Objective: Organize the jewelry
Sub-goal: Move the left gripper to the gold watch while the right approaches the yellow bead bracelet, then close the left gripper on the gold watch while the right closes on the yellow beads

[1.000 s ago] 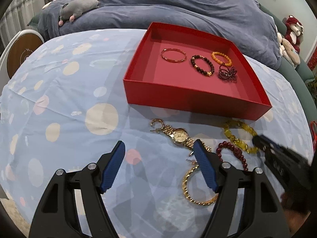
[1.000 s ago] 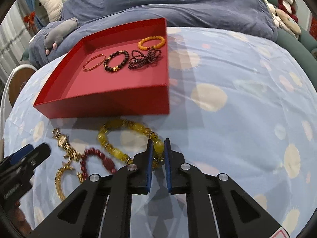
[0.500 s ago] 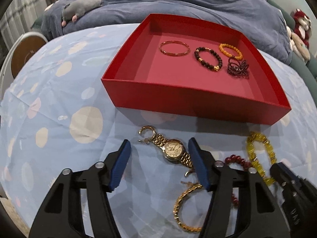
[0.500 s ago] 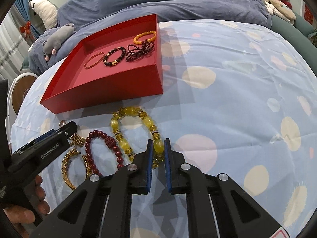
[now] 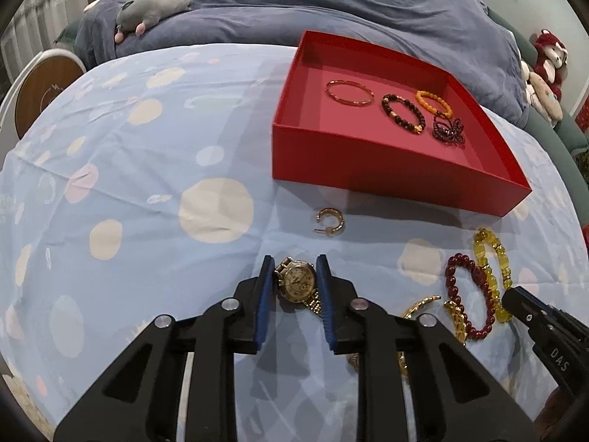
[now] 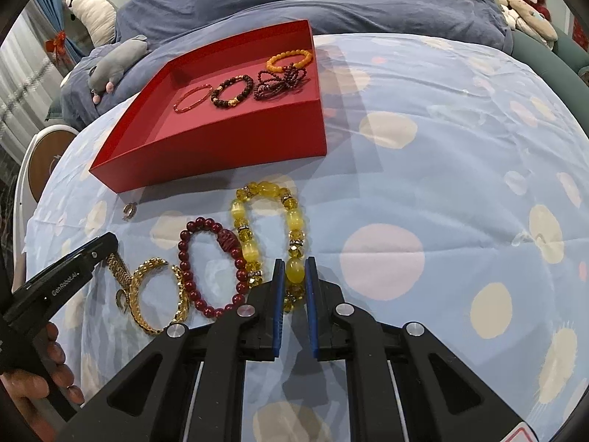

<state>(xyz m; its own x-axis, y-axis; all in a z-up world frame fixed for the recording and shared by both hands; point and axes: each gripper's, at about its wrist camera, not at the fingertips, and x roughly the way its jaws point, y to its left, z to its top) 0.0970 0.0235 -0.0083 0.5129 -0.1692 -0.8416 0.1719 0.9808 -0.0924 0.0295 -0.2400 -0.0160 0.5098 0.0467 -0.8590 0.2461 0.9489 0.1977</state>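
My left gripper (image 5: pixel 295 276) points down at the spotted cloth, its jaws closing, both blue pads against the face of a gold watch (image 5: pixel 297 283). A gold hoop earring (image 5: pixel 328 222) lies just beyond it. My right gripper (image 6: pixel 294 276) is shut on a bead of the yellow bracelet (image 6: pixel 257 199), which lies on the cloth. Between the grippers lie a dark red bead bracelet (image 6: pixel 191 254) and a gold chain bracelet (image 6: pixel 147 316). The red box (image 5: pixel 368 169) behind holds a thin bangle (image 5: pixel 349 93), a dark bead bracelet (image 5: pixel 403 113), an orange bracelet (image 5: pixel 433 101) and a dark red strand (image 5: pixel 449 130).
A blue duvet (image 5: pixel 331 11) with a grey plush toy (image 5: pixel 154 5) rises behind the cloth. A round wooden stool (image 5: pixel 44 92) stands at the left edge, more plush toys (image 5: pixel 545 70) at the right. A person's hand (image 6: pixel 33 379) holds the left gripper's handle.
My left gripper moved over the watch and its jaws narrowed from wide onto the watch face. The watch now lies apart from the hoop earring. The right gripper kept its hold on the yellow bracelet.
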